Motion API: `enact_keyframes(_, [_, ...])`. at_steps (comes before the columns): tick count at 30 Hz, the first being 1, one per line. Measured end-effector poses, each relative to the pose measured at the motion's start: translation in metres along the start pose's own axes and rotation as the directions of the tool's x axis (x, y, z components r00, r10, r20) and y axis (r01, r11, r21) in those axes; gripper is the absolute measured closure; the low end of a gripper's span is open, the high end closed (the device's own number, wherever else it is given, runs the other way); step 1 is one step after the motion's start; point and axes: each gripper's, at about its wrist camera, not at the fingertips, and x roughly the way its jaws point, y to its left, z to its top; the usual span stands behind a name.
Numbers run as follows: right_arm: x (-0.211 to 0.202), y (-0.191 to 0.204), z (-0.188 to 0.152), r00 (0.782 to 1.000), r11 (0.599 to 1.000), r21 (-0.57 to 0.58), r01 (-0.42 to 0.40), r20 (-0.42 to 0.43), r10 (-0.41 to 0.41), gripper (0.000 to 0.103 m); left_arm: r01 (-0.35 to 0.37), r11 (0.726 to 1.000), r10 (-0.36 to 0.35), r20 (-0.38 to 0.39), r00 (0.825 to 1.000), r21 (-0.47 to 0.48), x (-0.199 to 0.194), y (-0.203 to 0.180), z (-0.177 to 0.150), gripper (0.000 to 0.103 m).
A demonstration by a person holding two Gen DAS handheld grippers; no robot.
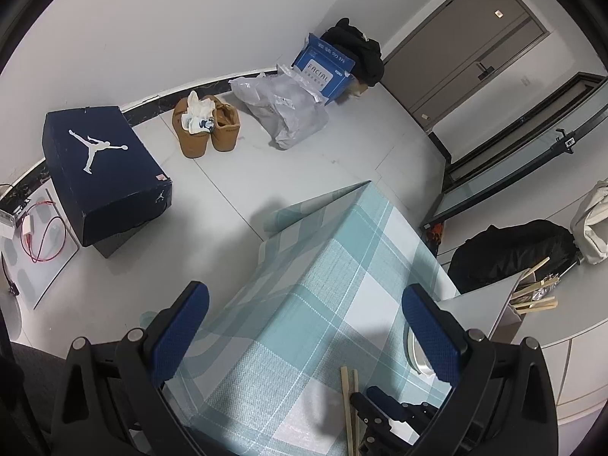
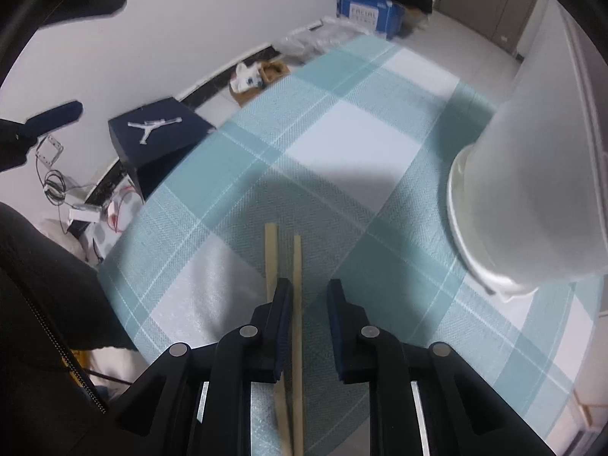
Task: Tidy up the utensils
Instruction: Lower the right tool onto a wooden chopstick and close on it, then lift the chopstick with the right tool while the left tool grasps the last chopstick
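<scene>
On the desk (image 2: 342, 159), under its teal-and-white checked cloth, everything I am working with lies close together. Off to the right, near the edge, stands a white bowl (image 2: 461, 228), half hidden behind a pale grey upright thing whose nature I cannot make out. Beyond the desk, on the floor, sit a dark blue shoebox (image 1: 102, 174), a pair of tan boots (image 1: 207, 125) and a blue carton (image 1: 325, 68) by the wall.

My left tongs (image 1: 304, 326) hang above the desk corner with their blue pads far apart and nothing between them. My right tongs (image 2: 309, 315) point steeply down at the cloth, jaws narrowed but with a gap showing. The two wooden chopsticks (image 2: 296, 266) lie side by side on the cloth, running away from me. One stick passes through that gap, just beside the left pad; the other runs under or outside the left finger. I cannot tell whether either pad presses on the stick; the right pad stands clear of it.
</scene>
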Motion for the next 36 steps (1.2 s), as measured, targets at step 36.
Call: enact_keyframes(36, [-0.068, -0.032, -0.025, 0.953, 0.997, 0.060, -0.051, 0.302, 0.031, 0.100, -0.118, 0.973, 0.118, 0.011, 0.993, 0.198, 0.015, -0.026, -0.026, 0.003])
